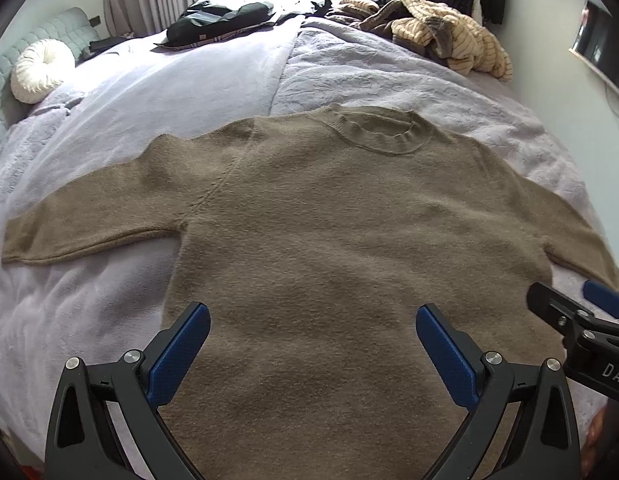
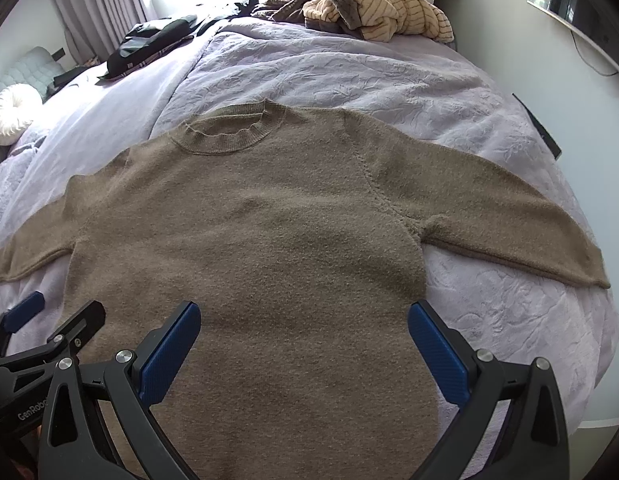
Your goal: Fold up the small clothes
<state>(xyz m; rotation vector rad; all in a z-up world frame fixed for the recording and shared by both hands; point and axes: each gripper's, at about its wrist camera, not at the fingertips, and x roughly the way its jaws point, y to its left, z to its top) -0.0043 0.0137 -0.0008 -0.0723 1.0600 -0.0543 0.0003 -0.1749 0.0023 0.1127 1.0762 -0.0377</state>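
Sweater point(image 1: 329, 240) flat, hem probably below view; both grippers, left gripper point(image 1: 313, 332) and right gripper point(image 2: 303, 330), wide open, empty. Pinch sleeve cuffs first, you fold inward.

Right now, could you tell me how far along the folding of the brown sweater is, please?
Done: the brown sweater lies flat on the lavender bedspread, both sleeves spread out. In hand: nothing; the left tongs and right tongs hover open over its lower body. Left: every fold.
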